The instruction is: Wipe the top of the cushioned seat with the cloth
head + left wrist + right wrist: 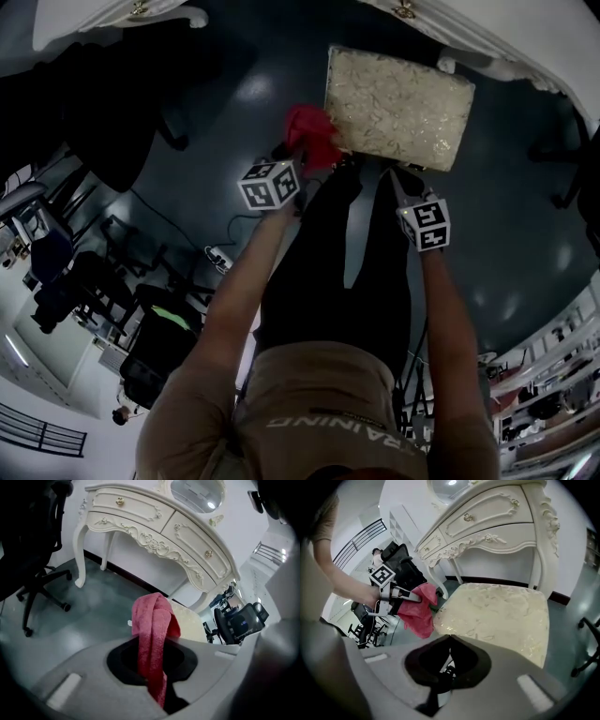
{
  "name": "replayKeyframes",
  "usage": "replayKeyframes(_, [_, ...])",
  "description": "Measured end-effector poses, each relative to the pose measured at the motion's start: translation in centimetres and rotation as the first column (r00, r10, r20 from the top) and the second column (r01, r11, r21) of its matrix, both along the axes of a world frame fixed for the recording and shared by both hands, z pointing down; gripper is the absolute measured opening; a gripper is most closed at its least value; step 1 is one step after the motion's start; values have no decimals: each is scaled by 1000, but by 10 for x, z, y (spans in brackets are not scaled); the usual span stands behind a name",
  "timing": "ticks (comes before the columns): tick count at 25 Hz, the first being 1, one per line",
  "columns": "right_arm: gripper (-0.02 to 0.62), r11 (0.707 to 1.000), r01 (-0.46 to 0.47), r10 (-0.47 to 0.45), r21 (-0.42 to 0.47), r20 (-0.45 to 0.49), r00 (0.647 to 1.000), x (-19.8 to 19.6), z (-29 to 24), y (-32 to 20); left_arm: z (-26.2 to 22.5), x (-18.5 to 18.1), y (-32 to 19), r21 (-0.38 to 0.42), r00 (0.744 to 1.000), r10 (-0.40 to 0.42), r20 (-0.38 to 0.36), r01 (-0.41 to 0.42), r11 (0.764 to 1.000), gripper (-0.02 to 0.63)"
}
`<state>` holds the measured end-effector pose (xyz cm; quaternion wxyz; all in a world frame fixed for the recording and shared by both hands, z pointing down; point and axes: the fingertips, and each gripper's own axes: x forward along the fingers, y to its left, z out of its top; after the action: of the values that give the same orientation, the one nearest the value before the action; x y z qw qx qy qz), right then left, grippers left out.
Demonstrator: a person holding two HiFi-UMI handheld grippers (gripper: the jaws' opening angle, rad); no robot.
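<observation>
The cushioned seat (398,108) has a cream patterned top and stands on the dark floor ahead of me. My left gripper (292,155) is shut on a red cloth (312,136), which hangs bunched just off the seat's near left corner. In the left gripper view the cloth (152,634) drapes out of the jaws, with the seat (190,620) just behind it. My right gripper (401,176) is at the seat's near edge, shut with nothing in it. The right gripper view shows the seat top (497,616), the cloth (417,609) and the left gripper (412,597) beside its left corner.
A white carved dressing table (154,531) with drawers and a mirror (197,496) stands behind the seat, against the wall. A black office chair (33,550) is to the left on the floor. More chairs and cables (159,281) lie behind me at the left.
</observation>
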<state>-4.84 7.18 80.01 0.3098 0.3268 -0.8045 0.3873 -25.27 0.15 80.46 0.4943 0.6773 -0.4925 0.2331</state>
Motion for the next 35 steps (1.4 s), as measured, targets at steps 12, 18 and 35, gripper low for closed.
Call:
replayKeyframes(12, [3, 999, -6, 4, -49, -42, 999, -6, 9, 10, 34, 1, 4, -27, 995, 85, 50, -84, 996, 41])
replayKeyframes(18, [3, 998, -29, 27, -49, -37, 999, -7, 10, 13, 55, 19, -3, -29, 998, 39, 57, -37, 999, 41])
replayKeyframes(35, [5, 996, -91, 91, -26, -3, 996, 35, 19, 14, 60, 49, -2, -38, 980, 135, 144, -131, 991, 41])
